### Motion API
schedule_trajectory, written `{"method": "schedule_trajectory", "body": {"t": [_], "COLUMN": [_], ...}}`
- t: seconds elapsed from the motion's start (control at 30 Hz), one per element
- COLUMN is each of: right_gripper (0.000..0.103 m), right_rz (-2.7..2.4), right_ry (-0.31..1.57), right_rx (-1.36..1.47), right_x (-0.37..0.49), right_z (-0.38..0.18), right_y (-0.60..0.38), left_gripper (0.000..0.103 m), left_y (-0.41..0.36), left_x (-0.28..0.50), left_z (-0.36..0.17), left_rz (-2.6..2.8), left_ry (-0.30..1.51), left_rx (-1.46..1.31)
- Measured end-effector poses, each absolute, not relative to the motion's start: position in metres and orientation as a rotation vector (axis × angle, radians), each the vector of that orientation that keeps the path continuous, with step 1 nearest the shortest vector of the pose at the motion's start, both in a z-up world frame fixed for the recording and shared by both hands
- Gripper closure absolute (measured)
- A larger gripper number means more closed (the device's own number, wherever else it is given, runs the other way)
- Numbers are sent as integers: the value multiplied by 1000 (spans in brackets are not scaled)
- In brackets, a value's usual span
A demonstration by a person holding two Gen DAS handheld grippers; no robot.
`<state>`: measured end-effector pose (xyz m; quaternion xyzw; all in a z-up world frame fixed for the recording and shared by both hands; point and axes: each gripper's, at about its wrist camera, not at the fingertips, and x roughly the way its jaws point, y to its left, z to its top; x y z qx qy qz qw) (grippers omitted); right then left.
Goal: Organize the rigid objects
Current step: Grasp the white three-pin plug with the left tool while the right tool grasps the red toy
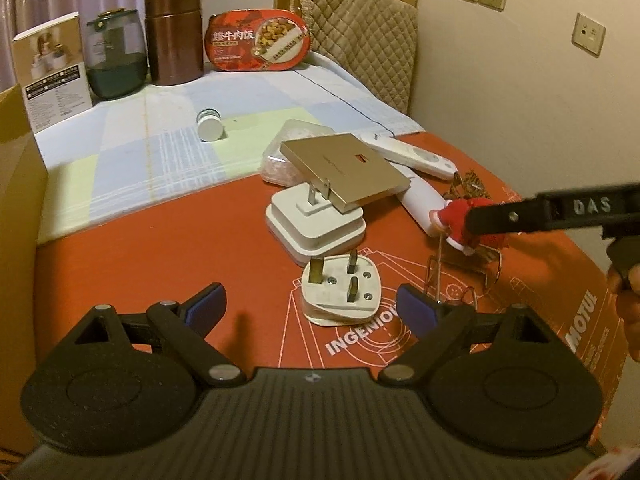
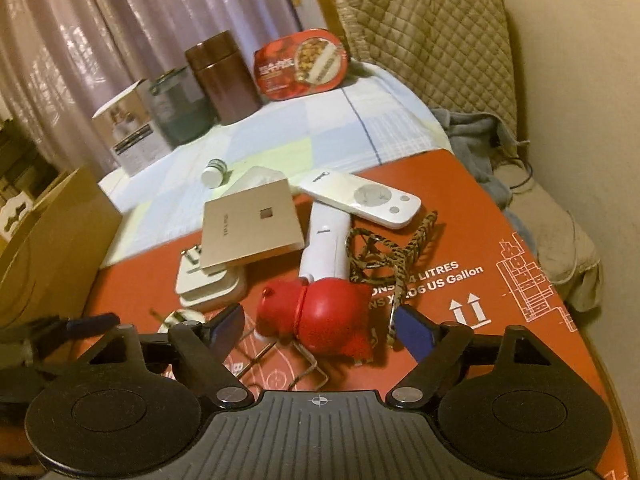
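The left gripper (image 1: 310, 312) hangs wide over the white plug (image 1: 340, 294), which lies prongs-up on the red surface (image 1: 160, 240), likely its next pick. The right gripper (image 2: 320, 330) straddles the red Santa figure (image 2: 320, 320), jaws wide; contact is hard to judge. Sorted containers stand on the cloth (image 1: 160, 128) behind.

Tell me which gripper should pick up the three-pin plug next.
Left. The left gripper is open with the three-pin plug lying right between its fingertips, while the right gripper is lined up on the red Santa figure.
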<state>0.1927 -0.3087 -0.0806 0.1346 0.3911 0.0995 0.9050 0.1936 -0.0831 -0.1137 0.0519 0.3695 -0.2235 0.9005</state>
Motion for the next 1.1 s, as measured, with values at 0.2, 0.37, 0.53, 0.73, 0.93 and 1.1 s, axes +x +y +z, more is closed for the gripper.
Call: {"method": "schedule_trajectory", "body": {"t": [0.2,0.37,0.53,0.73,0.93,1.1], "right_gripper": [27,28,30,39,40,40], "right_rz": [189,164,150,151,152,172], "right_ry": [828,837,834,825,804,769], "right_rx": [267,251,239,222,216,209], "right_x": [205,212,212,209,201,193], "right_z": [-86,-89,-89,-86,-81,-69], "right_y": [-304,-300,-297,-293,-292,-289], "left_gripper": [22,31,37,58,59,59], "left_y": [-86,-93,-102,-107,-101,-90], "left_x": [198,200,202,204,201,196], "left_z": [-123,-129,-133,-136,-134,-129], "left_rz": [-479,-496,-509,-521,-510,-484], "left_ry": [773,772,760,758,774,789], "left_rx": [97,137,173,196,174,151]}}
